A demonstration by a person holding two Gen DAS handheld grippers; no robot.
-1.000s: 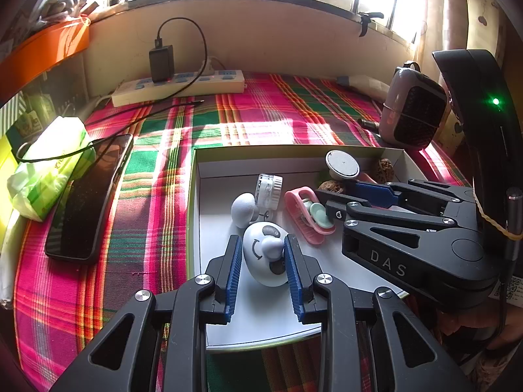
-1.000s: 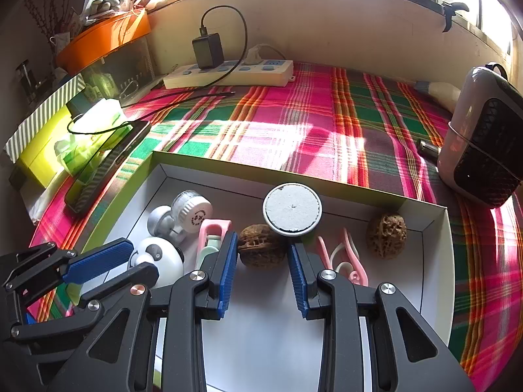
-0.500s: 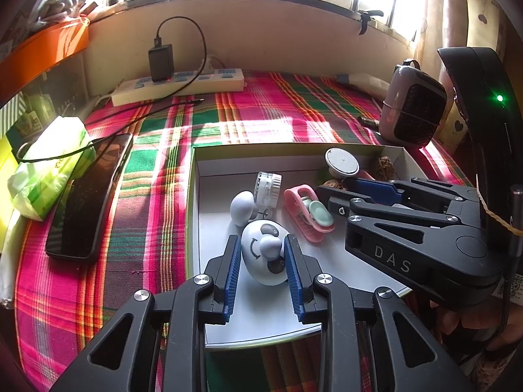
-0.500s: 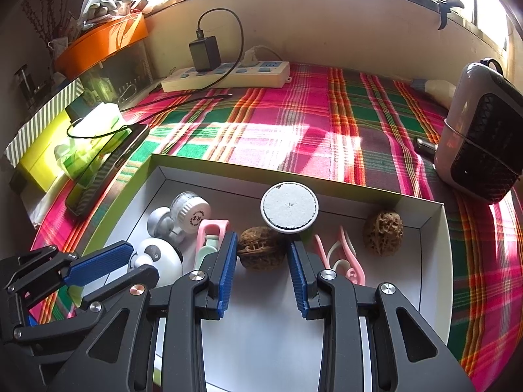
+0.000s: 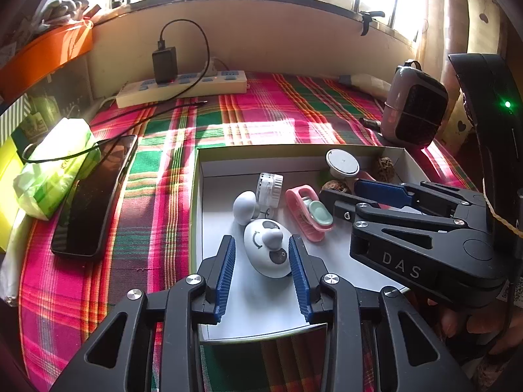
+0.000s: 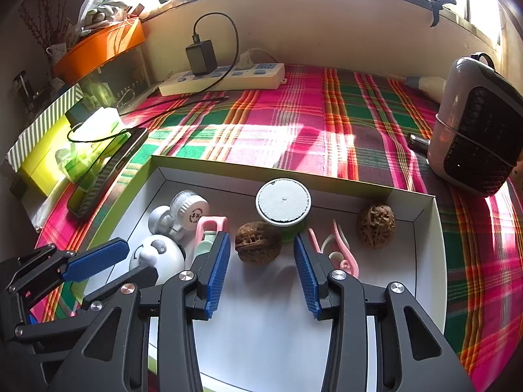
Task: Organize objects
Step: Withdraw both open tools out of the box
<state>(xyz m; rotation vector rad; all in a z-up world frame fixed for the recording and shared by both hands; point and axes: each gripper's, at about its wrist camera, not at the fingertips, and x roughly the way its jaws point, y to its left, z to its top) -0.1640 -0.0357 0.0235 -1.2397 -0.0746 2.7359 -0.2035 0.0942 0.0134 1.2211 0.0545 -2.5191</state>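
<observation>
A white box lid (image 5: 209, 294) (image 6: 421, 261) on the plaid cloth holds small objects. My left gripper (image 5: 261, 245) is open, its blue pads on either side of a white panda-faced toy (image 5: 266, 251) (image 6: 157, 256), with small gaps. My right gripper (image 6: 261, 248) is open around a brown walnut (image 6: 258, 241) (image 5: 333, 186), not touching it. Behind the walnut stands a round white-topped jar (image 6: 282, 202) (image 5: 341, 161). A pink-and-mint clip (image 5: 309, 210) (image 6: 209, 232), a white mini fan (image 5: 269, 186) (image 6: 189, 209), a second walnut (image 6: 376, 223) and pink tweezers (image 6: 340, 251) also lie in the lid.
A black phone (image 5: 94, 196) and a green tissue pack (image 5: 55, 166) lie left of the lid. A power strip with charger (image 5: 183, 85) runs along the back wall. A small grey heater (image 6: 477, 130) stands at the right. An orange tray (image 6: 98, 49) sits back left.
Both grippers have drawn back slightly from the objects; the panda toy and the walnut sit nearer the fingertips. Jaw openings look the same.
</observation>
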